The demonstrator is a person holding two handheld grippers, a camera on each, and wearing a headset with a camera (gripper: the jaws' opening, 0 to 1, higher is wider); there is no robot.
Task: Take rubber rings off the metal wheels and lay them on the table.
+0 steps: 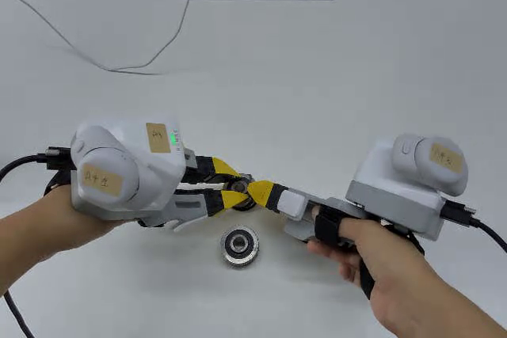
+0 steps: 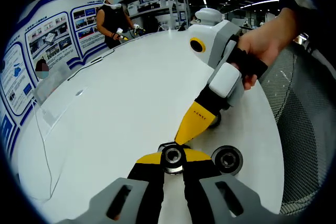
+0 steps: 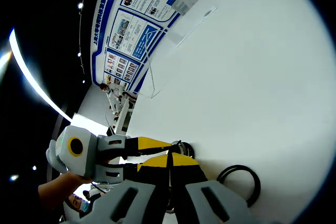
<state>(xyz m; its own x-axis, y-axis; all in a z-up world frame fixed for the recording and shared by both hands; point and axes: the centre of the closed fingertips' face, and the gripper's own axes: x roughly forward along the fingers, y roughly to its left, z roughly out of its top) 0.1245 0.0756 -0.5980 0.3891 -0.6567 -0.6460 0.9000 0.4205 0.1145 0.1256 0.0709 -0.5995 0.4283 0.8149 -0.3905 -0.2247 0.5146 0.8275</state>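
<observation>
The left gripper sits toward the near edge of the table, a little left of its middle. Its jaws are clamped on a metal wheel. I cannot tell whether that wheel is lifted or rests on the surface. Just nearer the near edge, a second wheel lies flat, apart from both grippers. Its outer band looks dark, so its rubber has probably yet to come off.

From the right, the right gripper reaches in until its yellow tips meet the rim of the metal wheel, next to the left gripper's tips. Its jaws are drawn together with hardly a gap. Whether any rubber is pinched between them cannot be told.

In the right gripper view, a loose rubber ring lies flat on the surface just beside that gripper's jaws, so one ring looks finished.

The step in hand appears to be stripping the ring from the metal wheel. The next move calls for the left gripper to hold firm while the right one gets a bite on the rubber's edge. It would then roll the rubber over the rim, away from the wheel, and lay it near the loose rubber ring.
</observation>
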